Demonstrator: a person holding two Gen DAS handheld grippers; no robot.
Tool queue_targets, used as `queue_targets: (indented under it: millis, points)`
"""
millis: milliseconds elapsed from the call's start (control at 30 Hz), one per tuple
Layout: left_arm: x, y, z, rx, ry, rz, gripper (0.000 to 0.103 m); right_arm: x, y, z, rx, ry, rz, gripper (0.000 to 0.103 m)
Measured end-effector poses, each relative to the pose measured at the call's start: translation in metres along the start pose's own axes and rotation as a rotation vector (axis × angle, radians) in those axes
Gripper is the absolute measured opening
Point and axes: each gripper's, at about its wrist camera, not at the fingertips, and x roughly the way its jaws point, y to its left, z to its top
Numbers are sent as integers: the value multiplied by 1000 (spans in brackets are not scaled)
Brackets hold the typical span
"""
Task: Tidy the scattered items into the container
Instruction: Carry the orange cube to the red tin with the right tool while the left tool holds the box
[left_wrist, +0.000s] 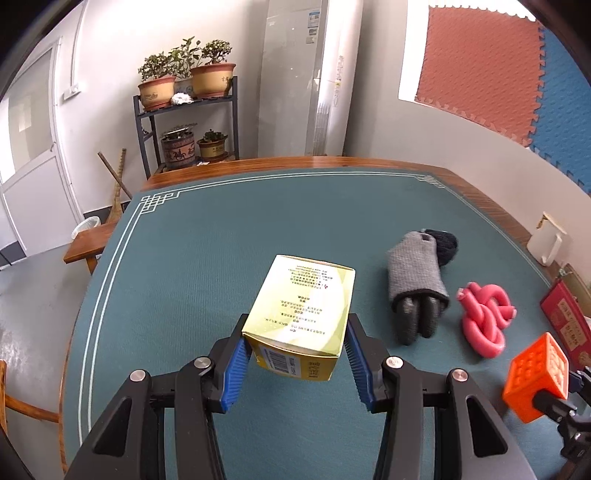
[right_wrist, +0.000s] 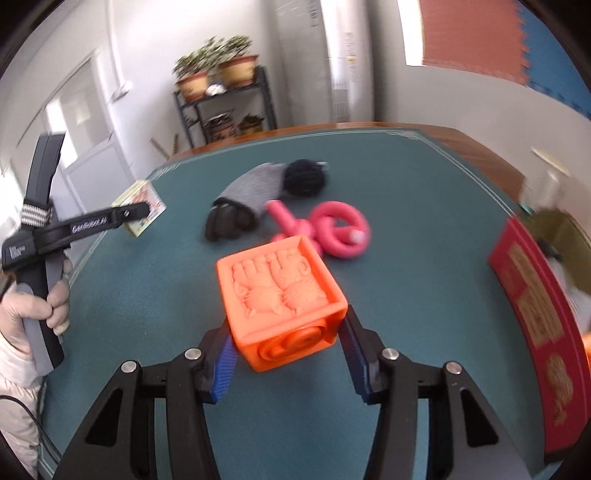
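My left gripper (left_wrist: 297, 325) is shut on a yellow-green printed carton (left_wrist: 306, 299), held above the green table mat (left_wrist: 184, 295). My right gripper (right_wrist: 286, 321) is shut on an orange embossed cube (right_wrist: 280, 295), its blue pads against both sides; that cube (left_wrist: 535, 373) also shows at the right of the left wrist view. A grey glove with dark fingers (left_wrist: 413, 284), a black yarn ball (left_wrist: 445, 243) and a knotted pink foam tube (left_wrist: 484, 317) lie on the mat. A red box (right_wrist: 535, 314) stands at the table's right edge.
A gloved hand (right_wrist: 37, 310) grips the left tool's handle at the left of the right wrist view. A white object (left_wrist: 546, 243) sits on the table's right rim. Beyond the far edge stand a plant shelf (left_wrist: 188, 110) and a tall air conditioner (left_wrist: 314, 74); a wooden bench (left_wrist: 88, 243) is at the left.
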Motion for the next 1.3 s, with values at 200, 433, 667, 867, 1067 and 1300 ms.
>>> queue_targets:
  millis: [200,433,667,867,1067,1300]
  points:
    - [-20,-30,-7,33,-12,-33,50,-17,-30,-11,85,-12,-20,55]
    - [-52,-76,-12,77,-43,-74,50,-47,-47,-11,116,-90,-5,55]
    - [-69,-141,-12,142,-55,-107,50,-86,-85,-18,186,-168,-5,55]
    - [-72,-204,-10,204,-49,-174,50,-131,-133,-26,261,-252,-72,56]
    - [-75,-272,-11,267,-46,-268,50,-172,-184,-32,328,-335,-198,56]
    - [-80,-333,-8,326,-60,-346,50,-183,-213,-26,341,-365,-271,56]
